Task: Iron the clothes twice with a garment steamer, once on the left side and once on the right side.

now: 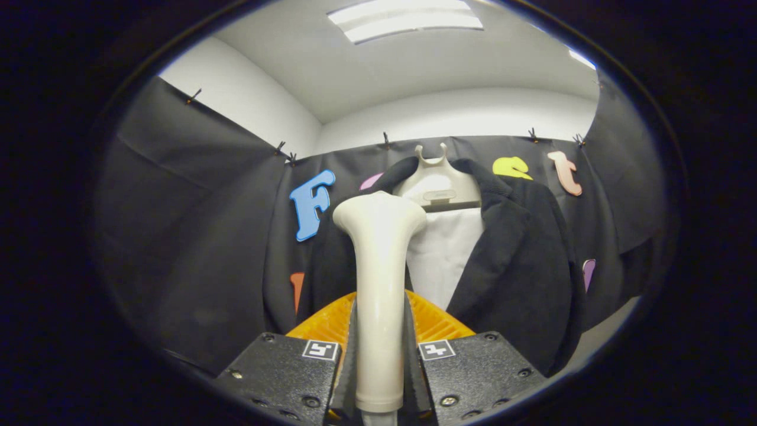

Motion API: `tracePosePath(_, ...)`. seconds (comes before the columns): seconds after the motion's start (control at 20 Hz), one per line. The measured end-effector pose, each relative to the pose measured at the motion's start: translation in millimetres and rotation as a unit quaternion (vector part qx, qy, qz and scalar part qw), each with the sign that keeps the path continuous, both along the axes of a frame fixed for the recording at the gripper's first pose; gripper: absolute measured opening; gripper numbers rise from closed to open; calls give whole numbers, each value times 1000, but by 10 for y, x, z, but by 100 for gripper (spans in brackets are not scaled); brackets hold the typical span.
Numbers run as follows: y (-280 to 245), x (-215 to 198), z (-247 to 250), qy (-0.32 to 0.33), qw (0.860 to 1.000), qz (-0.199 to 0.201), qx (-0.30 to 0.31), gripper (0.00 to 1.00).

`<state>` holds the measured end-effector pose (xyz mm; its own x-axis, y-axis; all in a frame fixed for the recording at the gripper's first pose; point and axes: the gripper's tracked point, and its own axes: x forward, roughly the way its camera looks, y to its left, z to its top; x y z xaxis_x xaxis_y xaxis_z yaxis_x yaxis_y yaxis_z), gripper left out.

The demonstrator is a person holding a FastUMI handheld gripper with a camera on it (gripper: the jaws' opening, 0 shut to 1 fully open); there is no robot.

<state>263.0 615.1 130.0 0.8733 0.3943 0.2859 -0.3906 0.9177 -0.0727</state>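
I hold the steamer (379,284) upright by its handle, both fingers (331,331) of my gripper (379,331) clamped on its sides, so the flared head rises just ahead of me and faces the garment. The dark jacket (514,266) hangs on a pale hanger (437,177) against the far wall, open at the front over a white panel (440,254), which keeps each side flat for a pass. The head stands before the jacket's left half, so I judge the left side comes first.

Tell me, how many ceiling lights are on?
2: a long rectangular ceiling light panel above the dark jacket, and another strip farther right, partly cut off. More may be hidden.
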Motion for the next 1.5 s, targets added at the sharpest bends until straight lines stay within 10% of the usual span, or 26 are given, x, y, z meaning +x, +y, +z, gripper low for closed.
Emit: tracePosePath(1.5,-383,-486,-1636,123,987,-8,-105,36)
